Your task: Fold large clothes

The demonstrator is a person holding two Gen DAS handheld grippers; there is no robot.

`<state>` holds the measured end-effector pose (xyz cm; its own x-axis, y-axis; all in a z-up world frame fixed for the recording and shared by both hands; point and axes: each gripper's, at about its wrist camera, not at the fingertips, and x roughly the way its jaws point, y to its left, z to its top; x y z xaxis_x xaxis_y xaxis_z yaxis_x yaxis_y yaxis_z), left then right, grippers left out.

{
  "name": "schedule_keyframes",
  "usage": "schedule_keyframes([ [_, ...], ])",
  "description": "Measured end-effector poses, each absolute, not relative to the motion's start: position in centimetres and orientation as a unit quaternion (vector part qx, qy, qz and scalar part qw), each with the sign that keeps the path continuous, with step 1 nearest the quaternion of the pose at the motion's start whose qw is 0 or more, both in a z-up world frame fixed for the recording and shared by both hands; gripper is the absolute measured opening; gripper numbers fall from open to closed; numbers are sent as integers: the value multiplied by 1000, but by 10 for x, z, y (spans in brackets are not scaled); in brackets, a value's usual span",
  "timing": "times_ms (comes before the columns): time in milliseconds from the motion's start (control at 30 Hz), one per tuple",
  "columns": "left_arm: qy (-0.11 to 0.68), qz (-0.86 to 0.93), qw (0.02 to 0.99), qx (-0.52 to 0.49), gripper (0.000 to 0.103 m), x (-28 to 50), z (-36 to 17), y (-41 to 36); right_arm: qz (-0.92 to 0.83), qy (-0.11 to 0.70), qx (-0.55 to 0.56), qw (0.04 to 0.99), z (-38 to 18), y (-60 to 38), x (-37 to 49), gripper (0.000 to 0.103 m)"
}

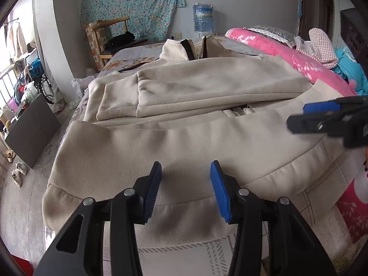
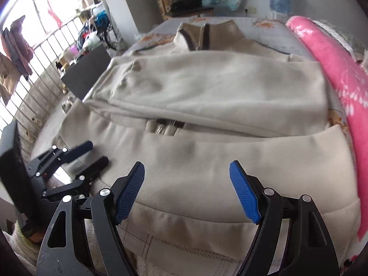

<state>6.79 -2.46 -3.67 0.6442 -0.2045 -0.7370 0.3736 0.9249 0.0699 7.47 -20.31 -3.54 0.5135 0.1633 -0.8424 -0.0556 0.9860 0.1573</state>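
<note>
Below both grippers, the cream fleece zip jacket lay flat on the bed, hem nearest, collar far. My left gripper and right gripper hovered released over the hem, roughly equally near, holding nothing.

No text can be read; the blue label on the water jug, at 12 o'clock, is too blurred to make out.
</note>
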Motion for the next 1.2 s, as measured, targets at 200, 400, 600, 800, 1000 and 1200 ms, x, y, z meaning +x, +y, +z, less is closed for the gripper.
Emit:
schedule_keyframes([
  [200, 364, -154, 907, 145, 3, 66, -40, -33, 71, 485, 14, 872, -46, -177, 75, 7],
  [400, 330, -156, 919, 149, 2, 68, -23, -30, 54, 454, 11, 889, -32, -177, 77, 0],
  [600, 341, -155, 913, 158, 3, 87, -38, -34, 39, 455, 2, 890, -43, -174, 100, 0],
  [800, 360, -181, 910, 97, 3, 94, -32, -22, 25, 443, -39, 896, -48, -167, 97, 1],
  [1000, 420, -229, 878, 3, 4, 121, -39, -20, 25, 443, -22, 896, -48, -172, 99, 3],
  [1200, 432, -198, 880, 20, 4, 122, -36, -33, 21, 430, 25, 902, -25, -205, 77, 25],
])
